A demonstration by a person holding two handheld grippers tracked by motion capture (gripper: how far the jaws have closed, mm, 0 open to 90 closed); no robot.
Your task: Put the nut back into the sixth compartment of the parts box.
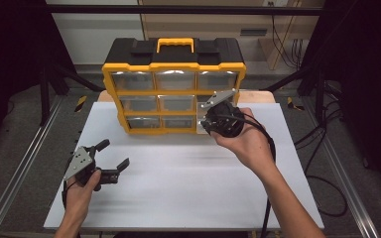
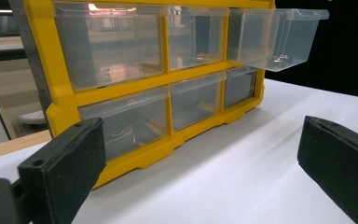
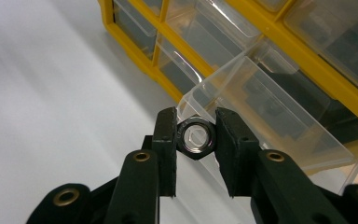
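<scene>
We find open white table (image 1: 188, 188) between our two grippers and along the near edge, free for passing. At the far edge the yellow drawer cabinet (image 1: 173, 89) blocks the way. One clear drawer (image 2: 279, 39) juts out from its right column, narrowing room there.

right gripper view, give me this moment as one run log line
right gripper: shut on hex nut, at pulled-out clear drawer | left gripper: open, holding nothing, over white table | organizer: upright

Yellow-framed organizer (image 1: 173, 67), black top; clear drawer (image 3: 261, 121); dark metallic nut (image 3: 196, 138); white table (image 1: 188, 173).
</scene>
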